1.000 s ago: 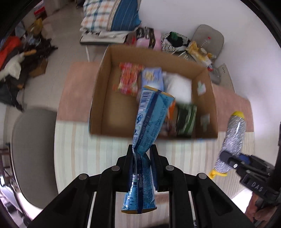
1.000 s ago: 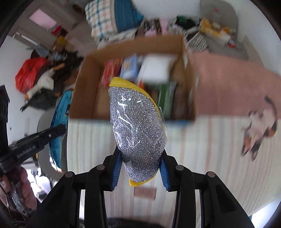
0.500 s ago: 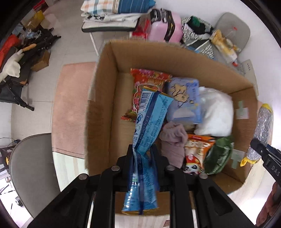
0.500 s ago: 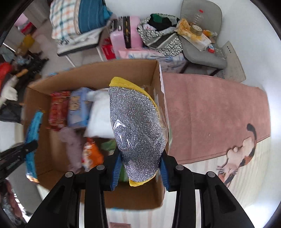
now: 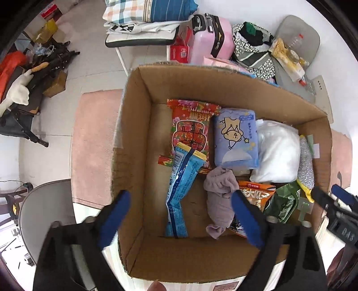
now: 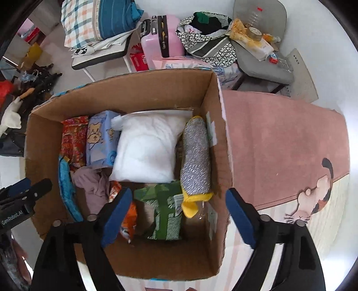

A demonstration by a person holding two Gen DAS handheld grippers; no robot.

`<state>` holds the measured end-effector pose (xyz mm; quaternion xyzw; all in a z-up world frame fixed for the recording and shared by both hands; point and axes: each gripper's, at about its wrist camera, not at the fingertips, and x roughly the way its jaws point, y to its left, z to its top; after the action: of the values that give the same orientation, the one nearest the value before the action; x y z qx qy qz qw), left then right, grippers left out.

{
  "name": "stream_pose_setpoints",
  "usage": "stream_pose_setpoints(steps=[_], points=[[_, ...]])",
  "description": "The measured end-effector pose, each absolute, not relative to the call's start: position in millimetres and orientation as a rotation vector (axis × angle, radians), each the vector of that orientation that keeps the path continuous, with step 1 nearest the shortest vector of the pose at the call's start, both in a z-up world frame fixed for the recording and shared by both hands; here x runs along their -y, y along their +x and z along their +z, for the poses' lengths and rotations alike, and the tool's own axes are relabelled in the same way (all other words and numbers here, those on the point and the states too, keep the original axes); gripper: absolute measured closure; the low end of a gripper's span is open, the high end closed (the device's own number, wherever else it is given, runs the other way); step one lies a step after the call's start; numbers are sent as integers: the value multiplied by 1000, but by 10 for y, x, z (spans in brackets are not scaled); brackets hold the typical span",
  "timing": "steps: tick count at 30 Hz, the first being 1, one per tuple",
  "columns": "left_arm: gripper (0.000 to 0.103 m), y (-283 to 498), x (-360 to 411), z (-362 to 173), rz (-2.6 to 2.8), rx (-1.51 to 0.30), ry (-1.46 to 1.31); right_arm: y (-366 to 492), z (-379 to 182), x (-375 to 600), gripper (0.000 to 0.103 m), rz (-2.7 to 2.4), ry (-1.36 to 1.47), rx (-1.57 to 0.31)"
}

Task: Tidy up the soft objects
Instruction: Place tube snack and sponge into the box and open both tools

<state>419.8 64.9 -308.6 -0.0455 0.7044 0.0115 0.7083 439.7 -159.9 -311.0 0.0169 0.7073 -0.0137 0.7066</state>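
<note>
We look straight down into an open cardboard box [image 5: 134, 156] with both grippers above it. Our left gripper [image 5: 179, 218] is opening, its blue pads spread wide with nothing pinched; the blue snack packet [image 5: 179, 190] lies free on the box floor below, between them, its top end leaning on the red flowered packet [image 5: 190, 125]. Our right gripper [image 6: 176, 216] is opening as well and grips nothing; the silver glitter pouch with yellow ends [image 6: 195, 161] lies in the box along the right wall, just beside the white plastic-wrapped pillow [image 6: 145, 147].

The box is crowded. A pale blue tissue pack with a cartoon bear [image 5: 236, 138] sits between the red packet and the pillow, a crumpled mauve cloth [image 5: 220, 197] lies in front of it, and an orange snack bag [image 5: 257, 194] and a green packet [image 6: 163, 212] fill the near right corner (the left gripper's right pad covers part of the cloth and the orange bag). Only the left strip of the floor is bare.

The box stands at the edge of a pink rug [image 6: 279, 145]. Behind it are a pink suitcase [image 5: 212, 38], a checked pillow [image 5: 145, 11] on a chair, and a grey chair [image 6: 264, 67] heaped with clutter.
</note>
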Motion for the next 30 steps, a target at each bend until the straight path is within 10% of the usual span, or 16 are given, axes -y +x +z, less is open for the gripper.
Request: stream_pose_setpoints(steps=[30], points=[[3, 3405, -506, -2747, 50, -1440, -44, 3619, -2871, 1353, 0, -37, -50, -1490]])
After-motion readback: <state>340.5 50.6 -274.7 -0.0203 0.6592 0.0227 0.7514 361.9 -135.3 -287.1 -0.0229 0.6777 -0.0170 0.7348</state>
